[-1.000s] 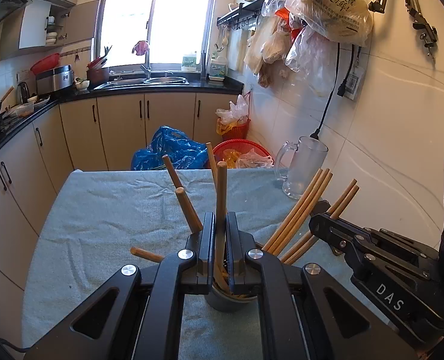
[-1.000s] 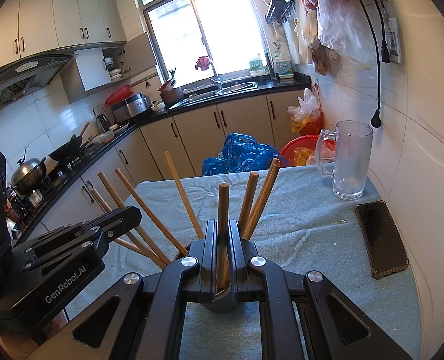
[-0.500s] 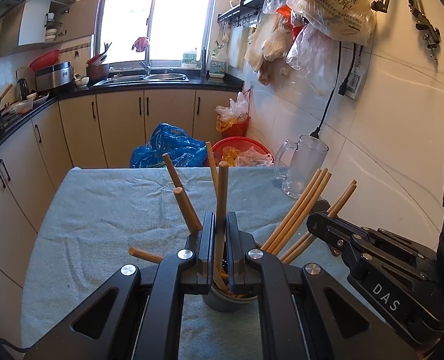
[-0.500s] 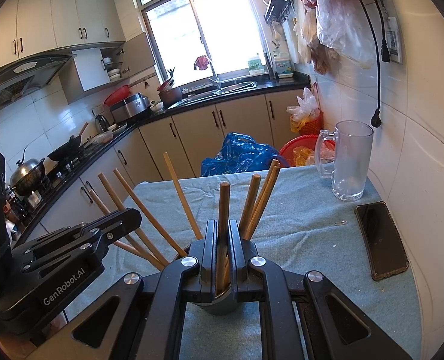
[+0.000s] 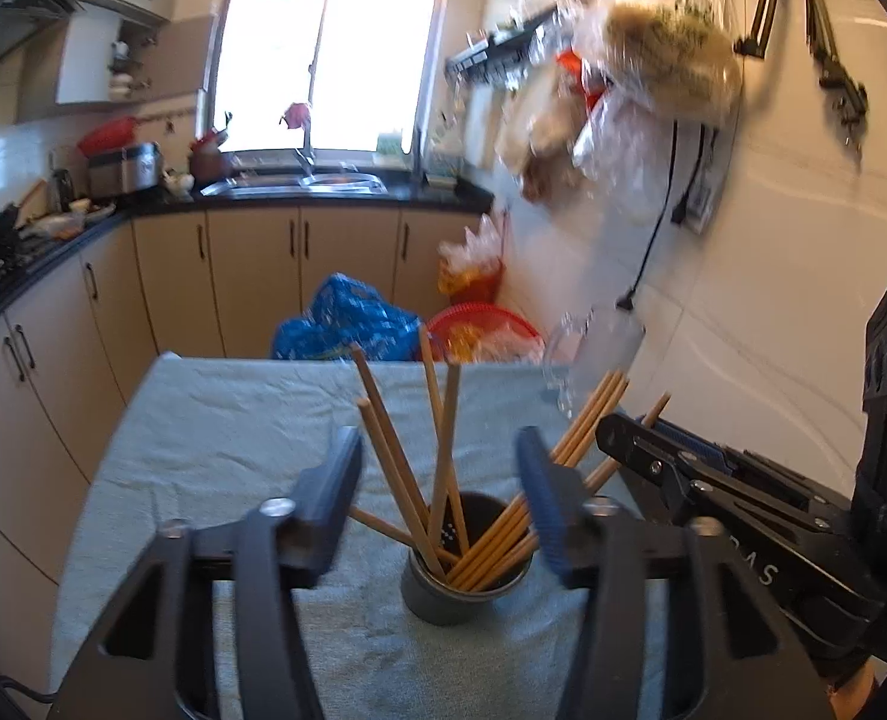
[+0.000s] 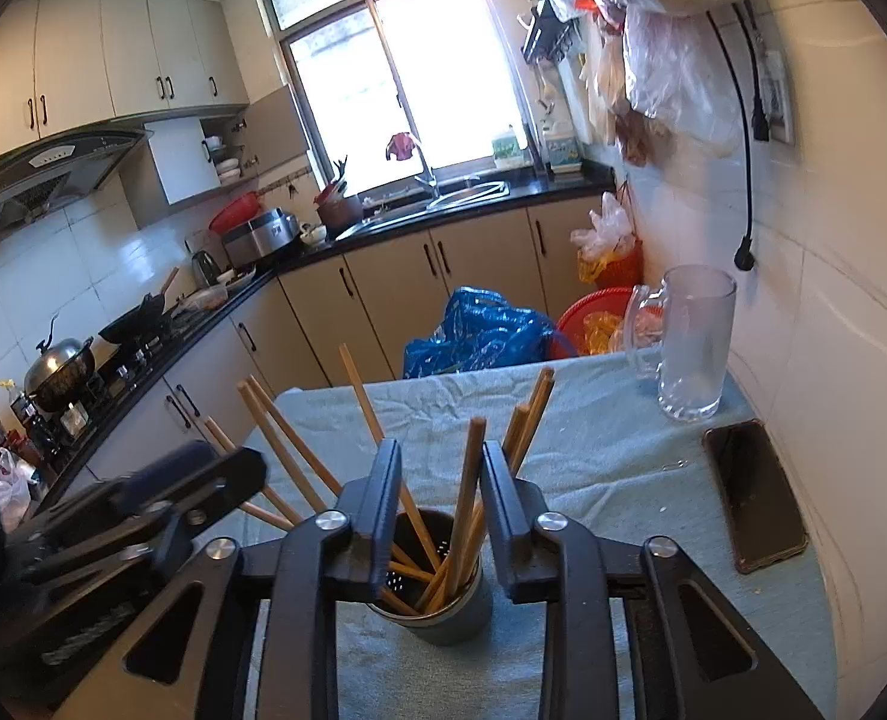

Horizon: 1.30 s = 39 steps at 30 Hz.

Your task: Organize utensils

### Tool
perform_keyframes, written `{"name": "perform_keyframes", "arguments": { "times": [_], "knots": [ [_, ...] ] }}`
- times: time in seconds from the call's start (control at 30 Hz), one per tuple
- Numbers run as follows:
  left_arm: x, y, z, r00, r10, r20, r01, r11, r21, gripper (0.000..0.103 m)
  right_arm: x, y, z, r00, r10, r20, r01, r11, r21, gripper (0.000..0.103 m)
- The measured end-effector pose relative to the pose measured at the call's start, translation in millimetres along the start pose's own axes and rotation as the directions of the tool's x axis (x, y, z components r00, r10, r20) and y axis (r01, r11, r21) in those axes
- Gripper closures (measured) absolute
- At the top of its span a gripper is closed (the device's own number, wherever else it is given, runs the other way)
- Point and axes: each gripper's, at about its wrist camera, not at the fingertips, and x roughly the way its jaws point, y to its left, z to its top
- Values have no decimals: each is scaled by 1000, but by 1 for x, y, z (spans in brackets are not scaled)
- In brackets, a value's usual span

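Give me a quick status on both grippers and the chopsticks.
Left gripper open. Right gripper open. Chopsticks all standing in holder, none gripped. Phone, glass mug off to the side.

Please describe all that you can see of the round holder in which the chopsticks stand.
The holder is a small dark grey cylinder, metal by its look, standing upright on the light blue cloth. Small drain holes dot its inner wall. Wooden chopsticks stand inside, fanning outward over the rim. Both tongs, left and right, are open near it and touch nothing.
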Motion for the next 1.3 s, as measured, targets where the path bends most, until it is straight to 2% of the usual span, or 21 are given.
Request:
{"name": "perform_keyframes", "arguments": {
  "times": [0.03,0.1,0.33,0.47,0.57,0.77,0.93,1.13,1.3],
  "knots": [
    [-7,0,2,1000,2,12,-2,1000,-2,40,-4,1,1,1000,-3,7,3,1000,1,69],
    [-22,-2,3,999,5,35,-5,1000,-3,38,-12,2,3,1000,-7,19,7,1000,3,65],
    [-72,-13,-4,995,20,95,-24,999,35,22,-50,8,4,998,-6,63,5,1000,10,59],
    [-102,-23,-16,988,66,141,-77,995,71,9,-79,15,-2,996,-3,91,3,1000,1,48],
    [-122,-29,-28,980,97,175,-117,987,108,2,-102,20,-14,994,-15,112,17,1000,-15,40],
    [-153,-32,-55,970,134,203,-155,984,91,0,-134,15,-48,991,-62,118,65,997,-27,33],
    [-176,-34,-73,940,226,256,-249,967,61,0,-150,12,-74,988,-105,110,108,994,-27,33],
    [-197,-29,-91,921,276,275,-294,956,24,0,-166,15,-102,983,-135,121,140,990,-27,28],
    [-203,-21,-108,922,286,260,-287,957,-35,0,-172,17,-121,983,-151,106,153,988,-6,26]
  ]
}}
